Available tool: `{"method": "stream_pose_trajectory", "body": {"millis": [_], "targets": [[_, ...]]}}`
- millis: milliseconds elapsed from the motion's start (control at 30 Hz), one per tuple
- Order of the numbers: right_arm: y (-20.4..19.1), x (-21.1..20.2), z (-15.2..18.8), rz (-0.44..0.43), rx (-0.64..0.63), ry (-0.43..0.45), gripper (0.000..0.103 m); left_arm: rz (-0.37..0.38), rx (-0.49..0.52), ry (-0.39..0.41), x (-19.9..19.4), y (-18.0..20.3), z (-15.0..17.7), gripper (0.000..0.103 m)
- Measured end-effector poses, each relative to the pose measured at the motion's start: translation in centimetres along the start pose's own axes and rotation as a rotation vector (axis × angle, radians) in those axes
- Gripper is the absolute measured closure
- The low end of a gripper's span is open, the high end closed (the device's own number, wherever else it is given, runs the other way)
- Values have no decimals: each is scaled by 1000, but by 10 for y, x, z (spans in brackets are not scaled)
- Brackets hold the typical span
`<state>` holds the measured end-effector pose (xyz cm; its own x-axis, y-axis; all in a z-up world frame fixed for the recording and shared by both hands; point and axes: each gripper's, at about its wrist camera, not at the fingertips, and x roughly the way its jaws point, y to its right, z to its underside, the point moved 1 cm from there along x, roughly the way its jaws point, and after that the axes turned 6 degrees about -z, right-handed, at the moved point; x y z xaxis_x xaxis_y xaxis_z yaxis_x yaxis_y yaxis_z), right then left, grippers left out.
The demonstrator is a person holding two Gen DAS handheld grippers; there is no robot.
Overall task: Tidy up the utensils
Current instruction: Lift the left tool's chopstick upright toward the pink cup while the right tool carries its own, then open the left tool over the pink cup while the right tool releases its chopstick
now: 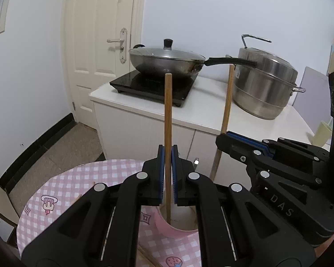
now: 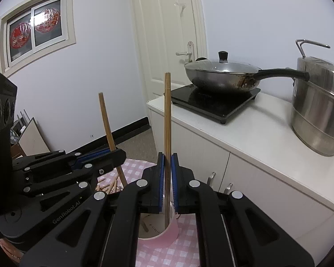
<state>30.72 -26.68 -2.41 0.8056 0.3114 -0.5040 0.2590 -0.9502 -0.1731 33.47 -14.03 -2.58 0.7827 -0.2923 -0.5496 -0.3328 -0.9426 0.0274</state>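
Note:
My left gripper (image 1: 168, 153) is shut on an upright wooden chopstick (image 1: 168, 111), whose lower end reaches into a pink cup (image 1: 178, 232) on the pink checked tablecloth (image 1: 78, 182). To its right, my right gripper (image 1: 225, 139) is shut on a second chopstick (image 1: 228, 98). In the right wrist view, the right gripper (image 2: 167, 158) clamps that chopstick (image 2: 167, 111) upright, its tip inside the cup (image 2: 164, 235). The left gripper (image 2: 120, 153) holds its slanted chopstick (image 2: 105, 120) at the left. Several loose chopsticks (image 2: 109, 185) lie on the cloth behind it.
A white counter (image 1: 211, 120) stands just beyond the table. It carries a black induction hob (image 1: 153, 86), a lidded wok (image 1: 167, 62) whose long handle points right, and a steel steamer pot (image 1: 265, 84). A white door (image 1: 100, 44) is behind.

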Motion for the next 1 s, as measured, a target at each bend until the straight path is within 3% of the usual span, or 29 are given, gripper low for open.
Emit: {"method": "stream_pose_trajectory", "body": {"millis": [467,1000], "targets": [[0,-4,4,-3,23,-34,97,34,-11,-55,-3,-5,0,96],[-18,-29,7,3,-8,-37,85,77,-7,-102,-28,-5,5,96]]}}
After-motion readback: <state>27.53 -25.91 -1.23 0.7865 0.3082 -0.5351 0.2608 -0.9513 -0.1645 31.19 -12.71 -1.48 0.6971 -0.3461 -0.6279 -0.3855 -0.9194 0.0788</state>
